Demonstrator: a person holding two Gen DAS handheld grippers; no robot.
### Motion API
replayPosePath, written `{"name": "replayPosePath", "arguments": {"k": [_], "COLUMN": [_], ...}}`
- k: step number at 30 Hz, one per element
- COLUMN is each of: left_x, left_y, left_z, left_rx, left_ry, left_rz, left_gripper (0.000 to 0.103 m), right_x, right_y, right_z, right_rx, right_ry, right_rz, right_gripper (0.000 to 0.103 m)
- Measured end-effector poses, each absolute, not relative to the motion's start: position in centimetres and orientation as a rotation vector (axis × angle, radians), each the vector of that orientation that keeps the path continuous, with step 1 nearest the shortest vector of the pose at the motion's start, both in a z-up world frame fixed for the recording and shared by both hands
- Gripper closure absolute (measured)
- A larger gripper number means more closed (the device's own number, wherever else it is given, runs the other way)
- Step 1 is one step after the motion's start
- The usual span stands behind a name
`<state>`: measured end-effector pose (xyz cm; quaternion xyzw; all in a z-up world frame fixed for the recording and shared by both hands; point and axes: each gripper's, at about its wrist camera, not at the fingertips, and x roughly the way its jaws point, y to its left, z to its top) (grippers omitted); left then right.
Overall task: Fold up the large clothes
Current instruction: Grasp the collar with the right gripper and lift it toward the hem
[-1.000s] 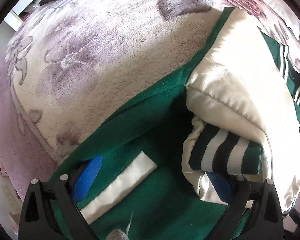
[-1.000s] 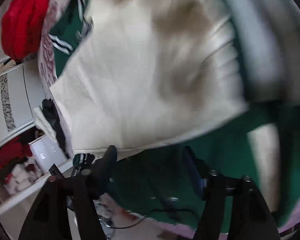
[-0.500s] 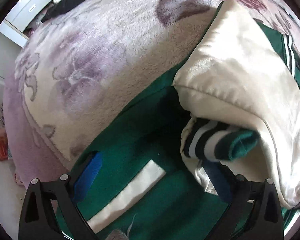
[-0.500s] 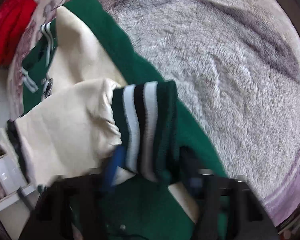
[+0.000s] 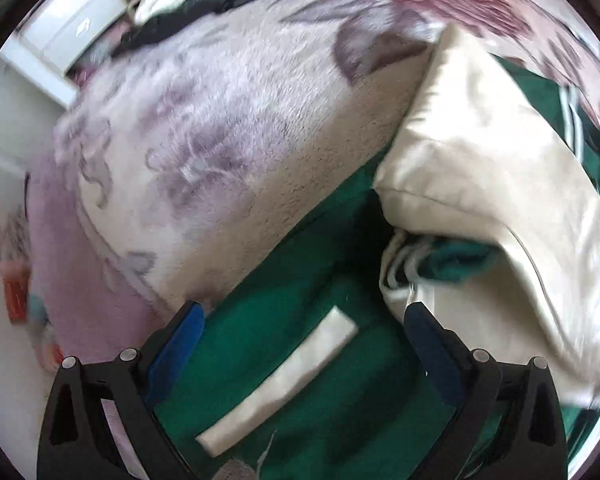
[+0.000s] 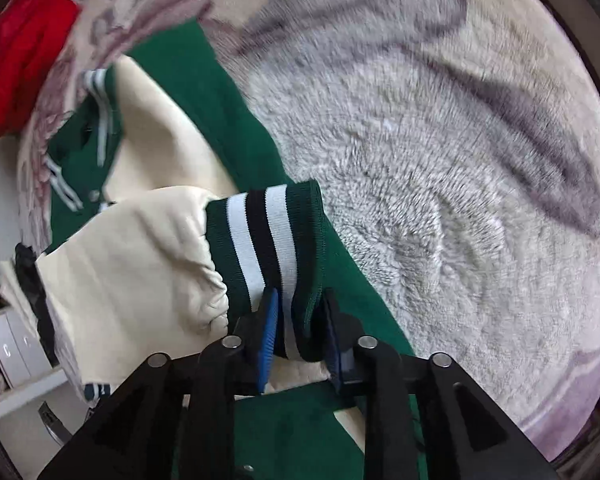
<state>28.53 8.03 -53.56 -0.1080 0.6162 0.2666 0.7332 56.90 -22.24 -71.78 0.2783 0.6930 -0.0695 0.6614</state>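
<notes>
While the right gripper (image 6: 298, 334) pinches the striped cuff (image 6: 274, 240) over the green jacket (image 6: 220, 92), the open left gripper (image 5: 304, 336) waits above it, so the sleeve fold seems in hand and next needs laying the cuff flat on the jacket.

The jacket (image 6: 204, 92) is dark green with cream sleeves (image 6: 140, 256); its ribbed cuff (image 6: 272, 236) carries green, white and black stripes. The fleecy blanket (image 6: 440, 160) is pale cream with mauve-grey flowers. A red garment (image 6: 20, 52) lies beyond.
</notes>
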Motion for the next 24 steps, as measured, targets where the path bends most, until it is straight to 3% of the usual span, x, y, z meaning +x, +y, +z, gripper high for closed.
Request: {"name": "replayPosePath", "arguments": {"k": [2,4,5,6,11,19,20,22,24], "left_x": [28.3,29.8,30.7,32.6,44.4,58.1,58.7,59.3,59.5], "left_y": [6.7,4.9,4.5,3.3,-0.2,-3.9,-4.2,-4.6,-4.6], "left_z": [-51.9,-49.9,-49.2,-48.1,-48.7,-56.8,-57.1,-57.5,-57.5], "left_rx": [-0.144,-0.044,-0.026,-0.001,0.021,-0.013,-0.015,-0.005,-0.004], "left_ry": [1.332,1.283,1.258,1.219,1.190,1.387,1.393,1.405,1.403], "left_rz": [0.589,0.597,0.585,0.563,0.443,0.296,0.284,0.274,0.263], "left_gripper": [0.000,0.000,0.000,0.000,0.000,0.000,0.000,0.000,0.000], "right_x": [56.8,58.4,59.6,61.2,69.5,79.8,80.0,80.1,80.5], "right_y": [-22.3,-21.0,-20.0,-18.8,-12.5,-9.0,-8.9,-8.9,-8.7], "right_z": [-69.3,-67.6,-67.3,-67.2,-68.9,-77.9,-78.2,-77.6,-77.2], "right_rx": [0.677,0.677,0.665,0.657,0.629,0.560,0.553,0.506,0.481], "right_ry": [1.517,1.499,1.499,1.502,1.513,1.619,1.617,1.563,1.551], "right_rz": [-0.128,-0.058,-0.022,0.019,0.076,-0.072,-0.089,-0.153,-0.162], "right_gripper": [0.068,0.058,0.049,0.047,0.047,0.047,0.048,0.085,0.088]}}
